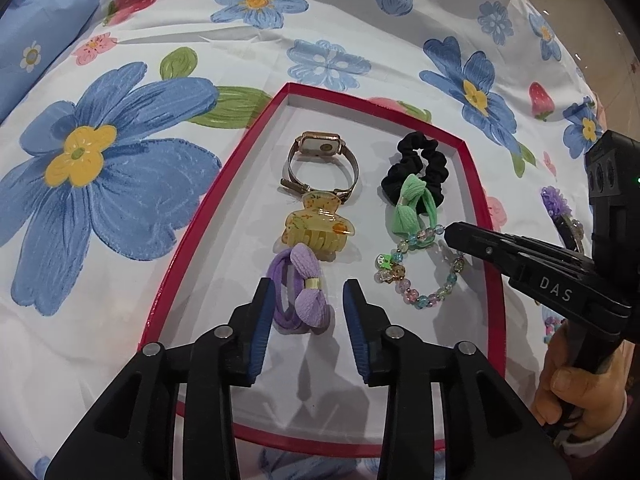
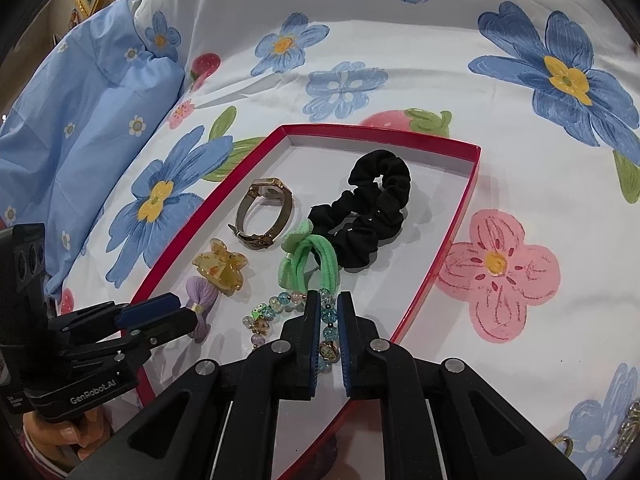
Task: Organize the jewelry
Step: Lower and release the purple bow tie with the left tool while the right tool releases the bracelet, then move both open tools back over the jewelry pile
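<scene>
Beaded bracelet lies in red tray, near-right part, just below green bow tie. Right gripper pinched almost closed on its bead strand. Left gripper part open, empty, hovering over purple bow tie, which sits just below yellow claw clip. Risk: thin grip on round beads may slip, or the strand snags the green tie and drags it.

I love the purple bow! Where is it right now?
The purple bow hair tie lies inside the red tray, near its left side in the left wrist view, just below the yellow claw clip and between the left gripper's open fingers.
</scene>
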Demonstrator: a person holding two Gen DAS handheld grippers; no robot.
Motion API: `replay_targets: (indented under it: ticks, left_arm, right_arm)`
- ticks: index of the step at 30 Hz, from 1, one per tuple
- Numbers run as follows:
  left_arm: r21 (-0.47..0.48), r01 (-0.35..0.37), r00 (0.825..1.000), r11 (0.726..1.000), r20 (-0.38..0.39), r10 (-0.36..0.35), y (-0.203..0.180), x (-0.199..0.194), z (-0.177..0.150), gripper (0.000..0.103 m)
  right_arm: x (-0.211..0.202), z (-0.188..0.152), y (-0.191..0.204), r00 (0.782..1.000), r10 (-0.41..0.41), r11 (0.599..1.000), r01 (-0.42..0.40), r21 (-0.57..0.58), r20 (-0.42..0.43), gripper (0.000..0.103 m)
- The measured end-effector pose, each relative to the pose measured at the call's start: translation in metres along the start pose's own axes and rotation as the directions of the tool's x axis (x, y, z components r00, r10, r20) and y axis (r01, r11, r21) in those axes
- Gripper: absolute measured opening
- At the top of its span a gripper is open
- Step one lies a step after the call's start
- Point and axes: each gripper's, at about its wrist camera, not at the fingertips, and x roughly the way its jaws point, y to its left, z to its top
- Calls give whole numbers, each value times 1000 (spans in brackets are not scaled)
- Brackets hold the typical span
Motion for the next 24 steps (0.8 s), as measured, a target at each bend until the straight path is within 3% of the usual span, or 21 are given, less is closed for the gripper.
replay_targets:
  ticks: [4,11,16,21,24]
  left_arm:
    - [-14,4,1000,1000,9,-4,2,-4,0,38]
    - [-35,21,999,999,30,-20,1,-17,-3,39]
    - [-51,44,997,998,59,-41,-4,-33,-8,46]
    - [-50,75,995,996,77,-71,-15,-50,-18,51]
    - [-40,95,993,995,81,-91,-25,-57,-23,53]
  right_arm:
    - [0,0,0,1000,12,1000,-12,11,-2,13]
    - [-12,-3,3,999,49,999,-50,19,22,33]
    - [-40,-9,6,995,70,997,-71,17,70,37]
    - [-76,-24,0,989,70,997,-74,28,129,52]
    - [-94,-37,-9,988,60,997,-68,48,145,55]
